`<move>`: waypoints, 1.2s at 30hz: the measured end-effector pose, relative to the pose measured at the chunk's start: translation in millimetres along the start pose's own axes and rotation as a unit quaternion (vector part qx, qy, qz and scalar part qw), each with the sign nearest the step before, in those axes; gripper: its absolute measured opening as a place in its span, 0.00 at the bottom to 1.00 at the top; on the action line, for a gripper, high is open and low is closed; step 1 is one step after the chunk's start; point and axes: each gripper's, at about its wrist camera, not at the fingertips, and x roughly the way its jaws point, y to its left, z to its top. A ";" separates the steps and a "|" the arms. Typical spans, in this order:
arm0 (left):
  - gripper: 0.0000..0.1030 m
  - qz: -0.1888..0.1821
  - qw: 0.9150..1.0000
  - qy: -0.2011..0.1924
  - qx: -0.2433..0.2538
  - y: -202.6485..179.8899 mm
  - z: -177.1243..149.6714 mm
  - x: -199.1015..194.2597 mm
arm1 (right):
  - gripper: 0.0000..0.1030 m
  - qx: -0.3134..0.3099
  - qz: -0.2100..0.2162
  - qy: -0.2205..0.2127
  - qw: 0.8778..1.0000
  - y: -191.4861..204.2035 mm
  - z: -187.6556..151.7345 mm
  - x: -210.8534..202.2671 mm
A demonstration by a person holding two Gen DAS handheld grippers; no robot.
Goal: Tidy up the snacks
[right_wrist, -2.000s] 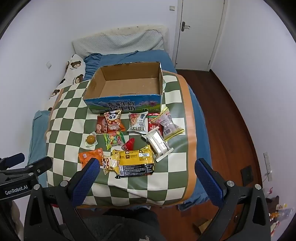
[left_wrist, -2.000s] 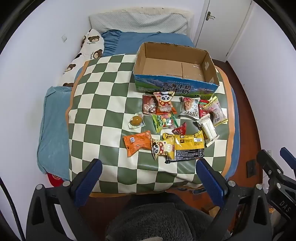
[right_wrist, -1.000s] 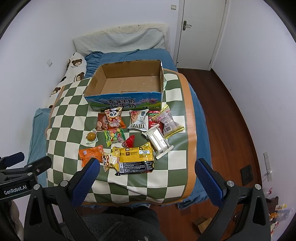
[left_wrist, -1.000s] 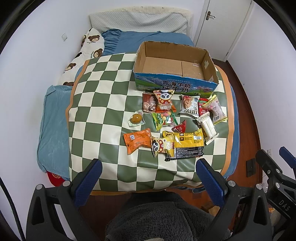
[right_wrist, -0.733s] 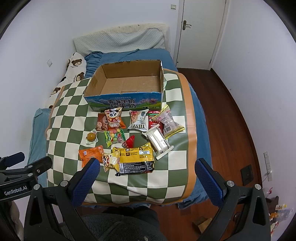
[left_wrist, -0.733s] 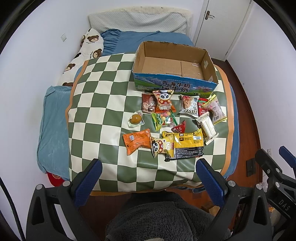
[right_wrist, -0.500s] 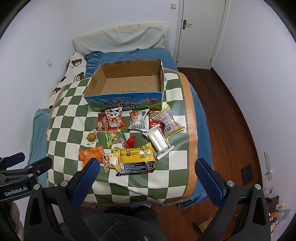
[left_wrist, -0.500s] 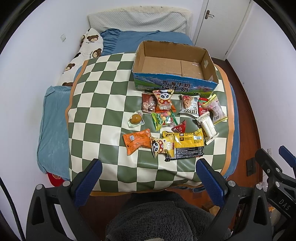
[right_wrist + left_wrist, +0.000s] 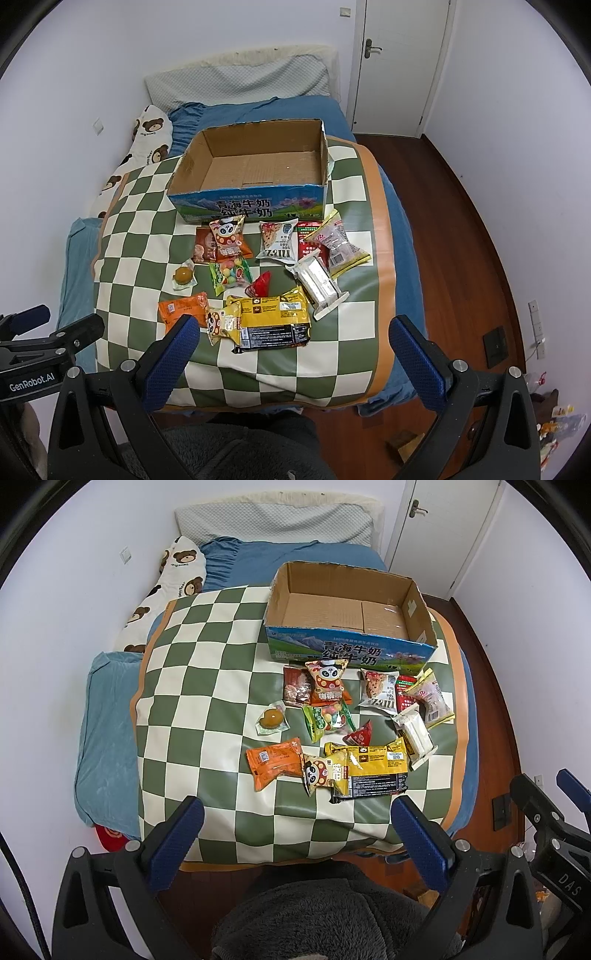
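Snack packets lie scattered on a checkered mat (image 9: 207,686) over the bed, just before an empty cardboard box (image 9: 255,166); the left gripper (image 9: 295,834) and right gripper (image 9: 293,350) hover spread wide, holding nothing; nearest ahead lies the yellow packet (image 9: 271,321), glossy crinkled film, long axis crosswise, closer to the right gripper; the orange packet (image 9: 275,762) sits leftward.

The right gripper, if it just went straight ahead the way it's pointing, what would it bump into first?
Probably the big yellow-and-black snack packet: it lies nearest, between the open fingers of the right gripper, on the checked cloth. Depth is hard to judge here.
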 end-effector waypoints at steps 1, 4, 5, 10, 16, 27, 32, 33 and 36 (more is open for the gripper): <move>1.00 0.001 1.000 0.000 0.000 -0.4 0.2 0.0 | 1.00 0.001 0.000 0.000 1.000 -0.4 0.1 -0.1; 1.00 0.000 1.000 0.001 0.001 -0.6 3.4 1.4 | 1.00 0.001 0.001 0.000 1.000 0.1 0.5 -0.2; 1.00 0.000 1.000 0.001 0.002 -0.5 3.5 1.4 | 1.00 0.001 0.001 0.000 1.000 1.0 0.2 -0.1; 1.00 -0.001 1.000 0.002 0.001 0.0 3.9 1.5 | 1.00 0.001 0.002 0.001 1.000 0.8 2.4 -0.3; 1.00 -0.001 1.000 0.002 0.001 -0.3 3.9 1.6 | 1.00 0.002 0.002 0.001 1.000 1.4 2.2 0.0; 1.00 0.000 1.000 0.001 0.001 -0.7 4.0 1.7 | 1.00 0.002 0.004 0.003 1.000 5.4 4.3 -0.4; 1.00 0.000 1.000 0.002 0.001 -1.1 4.2 1.6 | 1.00 0.002 0.004 0.003 1.000 6.0 4.3 -0.5; 1.00 0.000 1.000 0.002 0.001 -1.1 4.3 1.7 | 1.00 0.002 0.005 0.003 1.000 6.2 4.3 -0.6; 1.00 0.001 1.000 0.001 0.000 -1.0 4.6 2.3 | 1.00 0.005 0.007 0.002 1.000 9.4 3.1 -0.3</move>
